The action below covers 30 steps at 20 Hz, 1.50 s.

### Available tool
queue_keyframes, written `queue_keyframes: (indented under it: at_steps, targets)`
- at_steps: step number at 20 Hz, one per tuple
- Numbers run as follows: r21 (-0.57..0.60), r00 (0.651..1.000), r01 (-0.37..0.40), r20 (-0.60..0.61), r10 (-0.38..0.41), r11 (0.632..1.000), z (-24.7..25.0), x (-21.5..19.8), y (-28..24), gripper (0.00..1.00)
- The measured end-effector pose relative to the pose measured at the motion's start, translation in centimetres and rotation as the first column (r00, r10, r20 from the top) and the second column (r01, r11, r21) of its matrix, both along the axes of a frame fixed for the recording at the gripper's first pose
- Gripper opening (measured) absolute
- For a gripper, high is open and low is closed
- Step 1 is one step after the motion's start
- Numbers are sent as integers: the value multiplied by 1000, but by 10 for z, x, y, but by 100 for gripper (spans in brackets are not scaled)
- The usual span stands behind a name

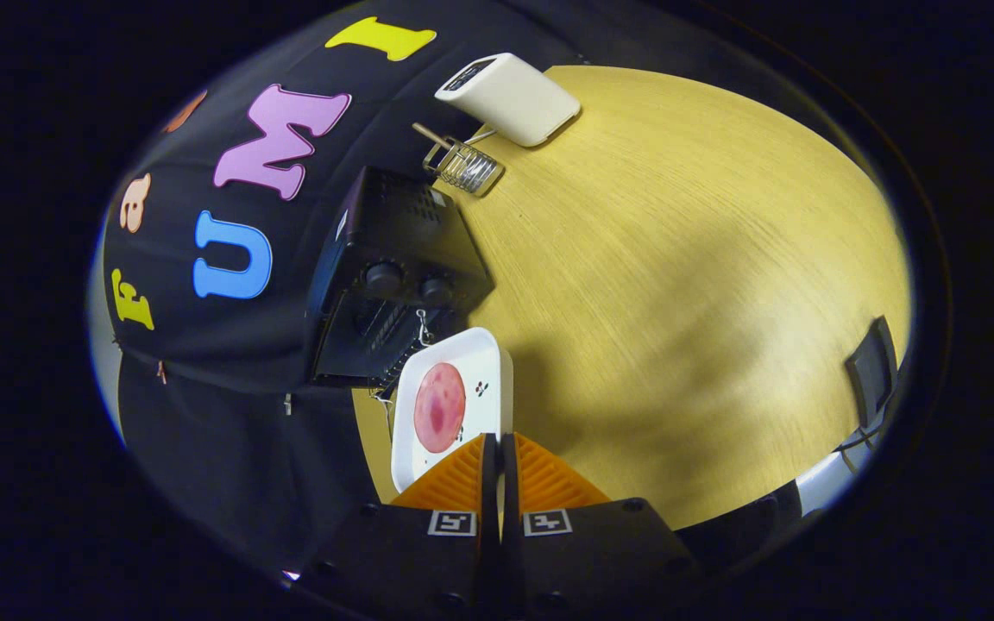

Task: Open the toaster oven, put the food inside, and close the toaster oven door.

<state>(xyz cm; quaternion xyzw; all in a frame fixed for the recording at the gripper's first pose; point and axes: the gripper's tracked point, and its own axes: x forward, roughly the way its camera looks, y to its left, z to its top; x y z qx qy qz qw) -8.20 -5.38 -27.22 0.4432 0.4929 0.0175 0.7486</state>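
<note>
A black toaster oven [393, 250] with two knobs stands on the wooden table [678, 285] against the booth wall. Its door [349, 362] looks dropped open, with the wire rack inside showing. A white square tray [484, 366] carrying a round pink slice of food [439, 407] hangs just in front of the oven's opening. My gripper [500, 442] is shut on the tray's near rim, which runs down between the two fingers. The fingers hide the tray's near corner.
Beyond the oven lie a small wire rack with a wooden handle [462, 164] and a white box-shaped device [510, 97]. A dark flat object [872, 371] sits at the table's far side, away from the oven. Bare wood stretches between them.
</note>
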Motion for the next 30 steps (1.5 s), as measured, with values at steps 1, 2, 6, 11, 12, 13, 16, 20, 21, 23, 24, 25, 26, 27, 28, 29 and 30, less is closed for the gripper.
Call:
queue_keyframes:
  at_steps: [1, 2, 6, 11, 12, 13, 16, 20, 21, 23, 24, 25, 26, 27, 28, 29, 30]
  targets:
    - [7, 1000, 1, 4, -1, 1000, 4, -3, 10, 5]
    - [13, 1000, 3, 7, -3, 1000, 6, -3, 20, 5]
    - [21, 1000, 1, 19, -1, 1000, 11, -1, 58, 5]
    - [28, 997, 42, 60, -44, 999, 16, 19, 100, 5]
    - [30, 997, 51, 63, -53, 998, 16, 24, 108, 5]
    - [33, 996, 60, 61, -62, 998, 14, 28, 116, 5]
    - [38, 991, 108, 74, -110, 993, 10, 50, 133, 5]
    - [65, 976, 191, 92, -196, 980, 3, 84, 147, 5]
    - [75, 969, 226, 89, -232, 971, -2, 92, 149, 5]
    - [95, 950, 296, 73, -303, 951, -12, 105, 151, 5]
    - [93, 941, 326, 61, -333, 941, -20, 112, 152, 5]
    - [79, 935, 349, 39, -353, 934, -27, 116, 153, 5]
    - [67, 931, 361, 30, -364, 930, -32, 119, 154, 5]
    - [60, 928, 369, 29, -371, 927, -37, 126, 160, 5]
    - [63, 925, 375, 38, -378, 925, -40, 133, 165, 5]
    - [71, 922, 380, 46, -384, 922, -40, 140, 172, 5]
    - [78, 918, 388, 54, -392, 918, -40, 149, 177, 5]
